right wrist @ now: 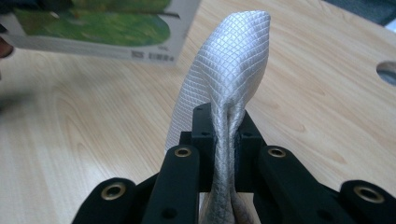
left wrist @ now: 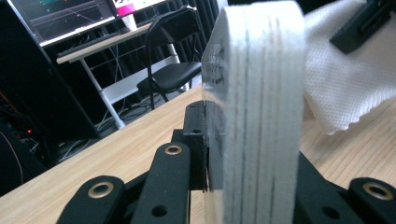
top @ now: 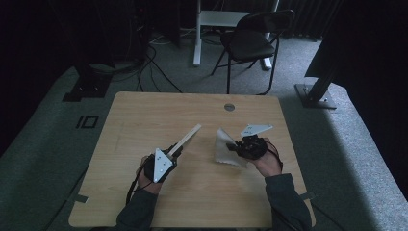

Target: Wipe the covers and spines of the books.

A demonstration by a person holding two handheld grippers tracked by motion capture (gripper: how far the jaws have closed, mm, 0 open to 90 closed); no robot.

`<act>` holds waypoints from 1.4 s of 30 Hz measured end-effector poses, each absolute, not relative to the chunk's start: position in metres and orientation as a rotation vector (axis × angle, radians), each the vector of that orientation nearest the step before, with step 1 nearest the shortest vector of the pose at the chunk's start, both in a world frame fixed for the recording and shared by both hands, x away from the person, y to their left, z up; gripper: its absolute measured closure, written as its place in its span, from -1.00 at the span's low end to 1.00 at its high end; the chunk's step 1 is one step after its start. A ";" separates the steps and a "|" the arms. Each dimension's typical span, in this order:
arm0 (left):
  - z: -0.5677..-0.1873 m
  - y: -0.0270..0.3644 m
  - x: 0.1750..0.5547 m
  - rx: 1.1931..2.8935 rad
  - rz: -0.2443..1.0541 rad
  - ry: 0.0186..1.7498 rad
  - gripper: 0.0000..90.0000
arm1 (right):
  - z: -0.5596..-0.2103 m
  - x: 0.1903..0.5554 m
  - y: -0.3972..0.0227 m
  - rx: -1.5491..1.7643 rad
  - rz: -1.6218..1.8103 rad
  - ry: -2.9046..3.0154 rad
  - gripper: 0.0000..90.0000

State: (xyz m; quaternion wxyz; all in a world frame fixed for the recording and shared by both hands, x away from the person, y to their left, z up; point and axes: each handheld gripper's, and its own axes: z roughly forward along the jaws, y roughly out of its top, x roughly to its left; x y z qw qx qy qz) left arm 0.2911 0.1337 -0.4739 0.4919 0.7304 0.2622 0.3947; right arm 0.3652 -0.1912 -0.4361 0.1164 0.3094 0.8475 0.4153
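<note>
- The left gripper is closed on a thin board-like book; the left gripper view shows its layered white edge pinched between the black jaws, standing upright out of them.
- Seen from above, the book rises on a slant from the left gripper toward the desk's far right corner, its long axis running from the near left to the far right, its free end above the middle of the desk.
- The right gripper is closed on a white textured cloth; in the right gripper view a fold of cloth is squeezed between the jaws and loops up past them.
- The cloth hangs just right of the desk's centre, its lower edge seemingly touching the wood.
- The relation that matters: the book's printed face lies to the left of the cloth and a little beyond it, near but apart, with a clear gap between them in the high view.
- Judged from this, wiping the book is the work in hand; the cloth-bearing right hand is the one to close the gap, moving leftward across the book's long axis.
</note>
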 end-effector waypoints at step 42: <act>-0.475 0.134 0.307 1.696 0.859 0.704 0.74 | -0.515 0.363 -0.225 1.231 1.127 2.395 0.76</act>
